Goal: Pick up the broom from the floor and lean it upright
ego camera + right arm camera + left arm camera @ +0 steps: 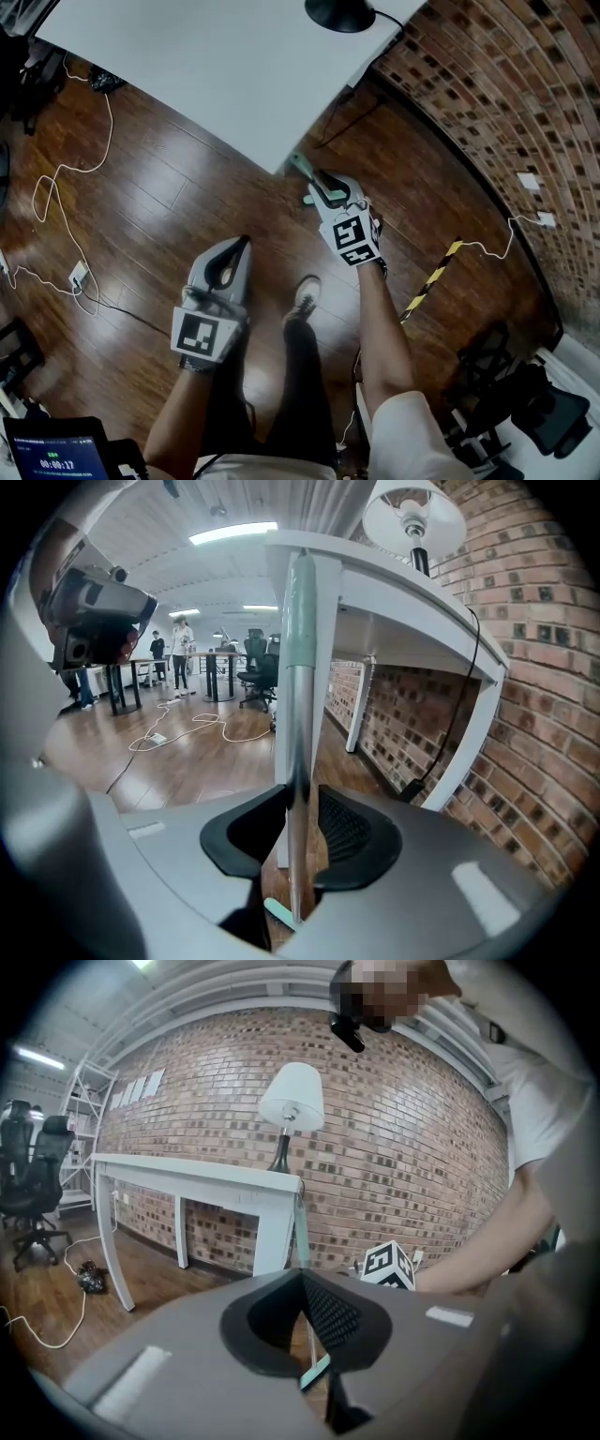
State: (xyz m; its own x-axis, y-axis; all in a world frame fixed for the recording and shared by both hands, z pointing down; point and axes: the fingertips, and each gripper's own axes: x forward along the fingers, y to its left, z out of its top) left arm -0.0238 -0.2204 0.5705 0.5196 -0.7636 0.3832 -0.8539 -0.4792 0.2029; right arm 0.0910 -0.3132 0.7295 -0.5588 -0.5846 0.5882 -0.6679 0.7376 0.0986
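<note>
Right gripper view, broom handle (300, 714) between fingers (361, 841)

Your floor (169, 187) is glossy dark wood planking. At two o'clock in the head view the wall (487, 103) is rough, matt brick; at twelve o'clock the table top (216, 66) looks smooth, matt white. The broom handle (298, 752) is shiny metal under a matt mint-green sleeve (301, 621). Your right gripper (300, 803) is matt grey plastic with dark ribbed pads (342, 832).

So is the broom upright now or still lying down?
Upright: the broom handle rises vertically between the fingers of the right gripper, its green top at the white table corner.
</note>
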